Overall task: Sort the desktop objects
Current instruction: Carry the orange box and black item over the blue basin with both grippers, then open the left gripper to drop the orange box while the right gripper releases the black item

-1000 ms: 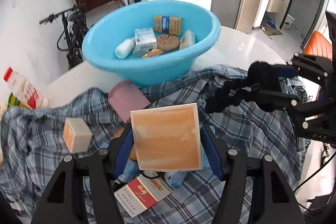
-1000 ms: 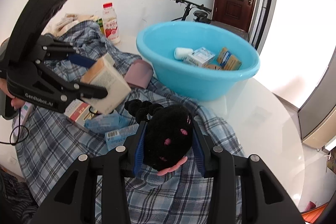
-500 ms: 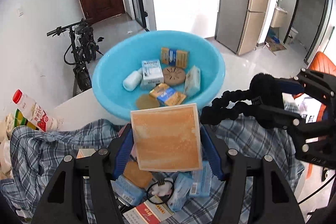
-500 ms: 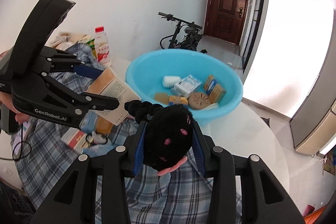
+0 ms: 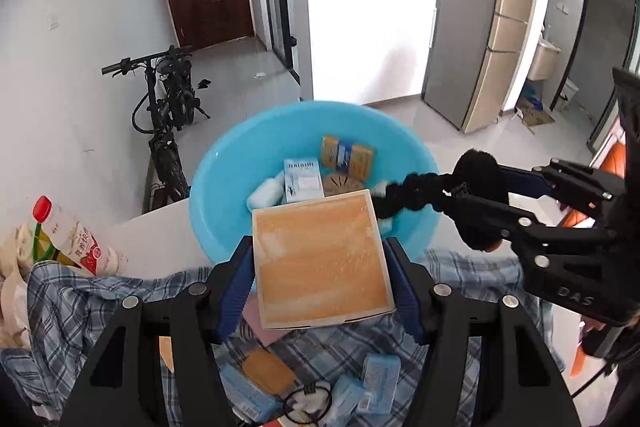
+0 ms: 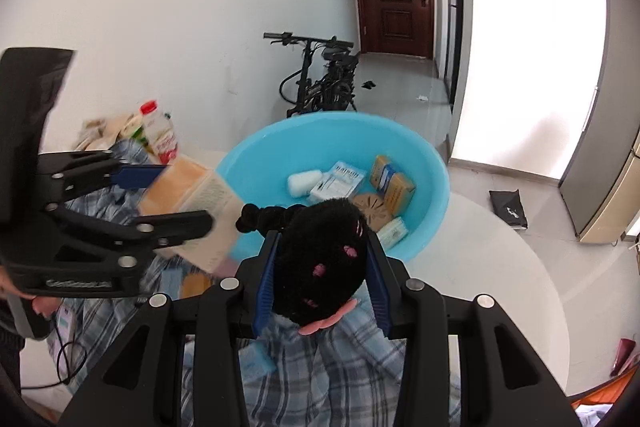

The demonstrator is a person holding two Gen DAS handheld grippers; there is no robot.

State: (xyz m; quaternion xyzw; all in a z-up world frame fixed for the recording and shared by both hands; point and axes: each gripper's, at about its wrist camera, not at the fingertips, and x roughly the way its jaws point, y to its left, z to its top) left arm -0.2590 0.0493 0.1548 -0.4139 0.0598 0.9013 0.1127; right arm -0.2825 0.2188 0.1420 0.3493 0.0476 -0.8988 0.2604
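Observation:
My left gripper is shut on a flat orange square box, held up at the near rim of the blue basin. My right gripper is shut on a black plush toy with pink spots, whose knobbly tail reaches over the basin. The basin holds a white roll, a blue-white carton, an orange-blue pack and a round brown disc. From the right wrist, the left gripper with its box is to the left, close beside the plush.
A plaid cloth covers the near table, with blue packets, a brown pad and a pink item on it. A red-capped bottle stands at the left. A bicycle leans on the wall behind.
Both grippers have risen and moved toward the basin, carrying the orange box and the black plush. The basin now lies just beyond the fingertips; the cloth has dropped low in both views.

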